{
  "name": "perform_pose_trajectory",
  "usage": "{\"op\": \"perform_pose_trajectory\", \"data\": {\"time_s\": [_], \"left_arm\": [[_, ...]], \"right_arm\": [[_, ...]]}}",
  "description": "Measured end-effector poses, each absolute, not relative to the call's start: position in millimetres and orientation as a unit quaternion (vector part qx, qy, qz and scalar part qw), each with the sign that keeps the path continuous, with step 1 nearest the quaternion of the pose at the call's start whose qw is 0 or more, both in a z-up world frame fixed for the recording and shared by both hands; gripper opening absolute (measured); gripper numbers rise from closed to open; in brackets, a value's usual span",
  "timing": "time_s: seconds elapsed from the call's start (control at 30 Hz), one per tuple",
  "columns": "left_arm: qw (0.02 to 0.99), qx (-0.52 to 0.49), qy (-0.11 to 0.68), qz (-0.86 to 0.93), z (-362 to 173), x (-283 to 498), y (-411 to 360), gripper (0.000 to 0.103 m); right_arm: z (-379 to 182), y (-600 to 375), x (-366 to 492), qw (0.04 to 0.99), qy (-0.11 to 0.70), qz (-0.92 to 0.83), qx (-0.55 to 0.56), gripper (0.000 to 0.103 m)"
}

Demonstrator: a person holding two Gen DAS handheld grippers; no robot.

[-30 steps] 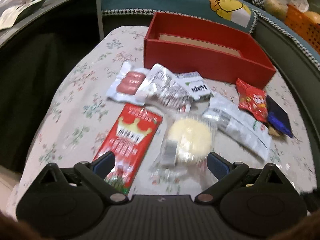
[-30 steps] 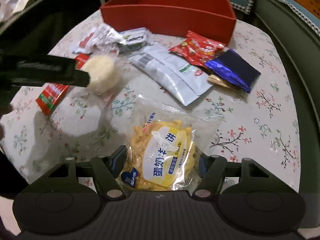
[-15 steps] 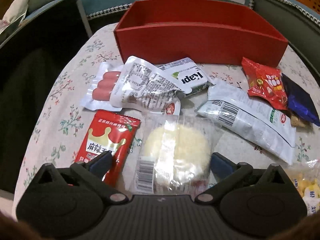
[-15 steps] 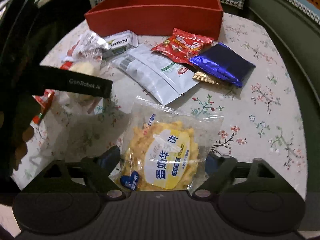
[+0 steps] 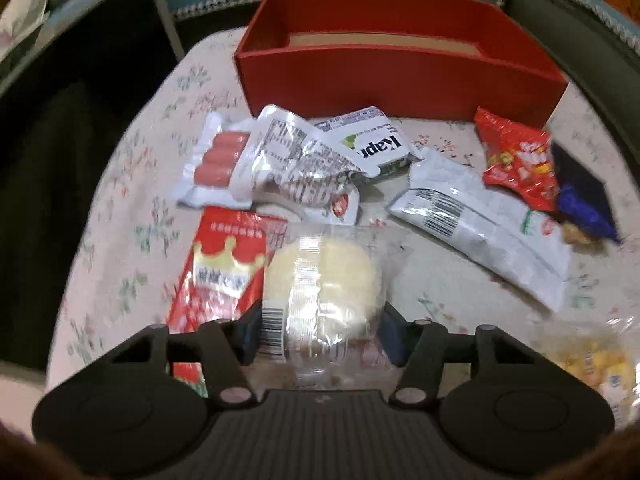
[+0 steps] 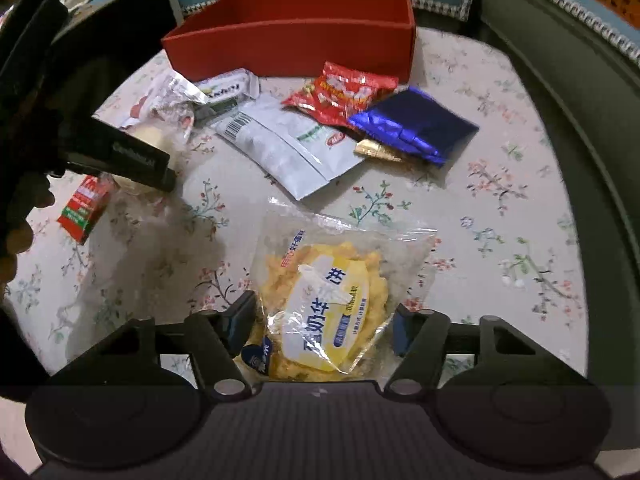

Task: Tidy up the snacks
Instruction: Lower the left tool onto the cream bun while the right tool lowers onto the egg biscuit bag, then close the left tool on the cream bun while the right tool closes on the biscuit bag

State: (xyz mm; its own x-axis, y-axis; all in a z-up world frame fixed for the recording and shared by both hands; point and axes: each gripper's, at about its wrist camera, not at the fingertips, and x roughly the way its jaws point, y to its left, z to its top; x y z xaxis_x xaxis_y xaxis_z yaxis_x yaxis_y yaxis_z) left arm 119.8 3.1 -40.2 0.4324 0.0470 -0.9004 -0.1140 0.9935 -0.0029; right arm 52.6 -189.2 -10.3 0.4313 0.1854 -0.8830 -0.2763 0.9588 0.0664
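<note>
both grippers point(image 5: 320, 330) point(image 6: 320, 330) narrower, now on packets

one red box point(image 5: 400, 76), nine snack packets point(image 6: 320, 312)

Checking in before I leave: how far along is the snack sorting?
Nothing looks done: the red box shows no snacks. In hand: left gripper has just closed around the bun; right gripper closing around the yellow bag. The other packets remain on the table.
</note>
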Motion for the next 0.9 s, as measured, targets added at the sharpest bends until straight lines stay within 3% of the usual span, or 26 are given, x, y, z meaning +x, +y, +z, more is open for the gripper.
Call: {"op": "perform_pose_trajectory", "data": {"time_s": [0.07,0.17,0.5,0.6,0.67,0.73,0.83,0.9], "left_arm": [[0.847,-0.033,0.529,0.047,-34.3,110.7,2.7,0.066],[0.854,-0.020,0.517,0.044,-24.5,96.0,-0.6,0.065],[0.860,-0.027,0.509,-0.002,-25.1,79.0,7.0,0.065],[0.851,-0.033,0.524,-0.008,-39.3,78.6,9.4,0.065],[0.850,-0.030,0.525,-0.015,-44.8,77.9,8.8,0.066],[0.853,-0.025,0.521,-0.021,-46.5,77.5,8.0,0.066],[0.852,-0.028,0.522,-0.025,-52.2,79.9,8.8,0.070],[0.852,-0.022,0.523,-0.029,-52.2,81.8,4.5,0.080]], "right_arm": [[-0.5,-193.5,47.0,0.849,0.509,0.139,-0.031,0.056],[6.3,-194.3,41.4,0.853,0.503,0.132,-0.031,0.050],[1.2,-187.0,34.2,0.854,0.500,0.136,-0.043,0.050],[-4.8,-192.5,36.0,0.854,0.503,0.128,-0.030,0.058],[-8.4,-194.4,37.3,0.856,0.503,0.115,-0.032,0.079],[-12.7,-194.4,37.9,0.852,0.510,0.111,-0.040,0.088],[-20.7,-193.4,41.9,0.845,0.522,0.112,-0.026,0.089],[-24.4,-186.6,45.2,0.841,0.530,0.108,-0.028,0.091]]}}
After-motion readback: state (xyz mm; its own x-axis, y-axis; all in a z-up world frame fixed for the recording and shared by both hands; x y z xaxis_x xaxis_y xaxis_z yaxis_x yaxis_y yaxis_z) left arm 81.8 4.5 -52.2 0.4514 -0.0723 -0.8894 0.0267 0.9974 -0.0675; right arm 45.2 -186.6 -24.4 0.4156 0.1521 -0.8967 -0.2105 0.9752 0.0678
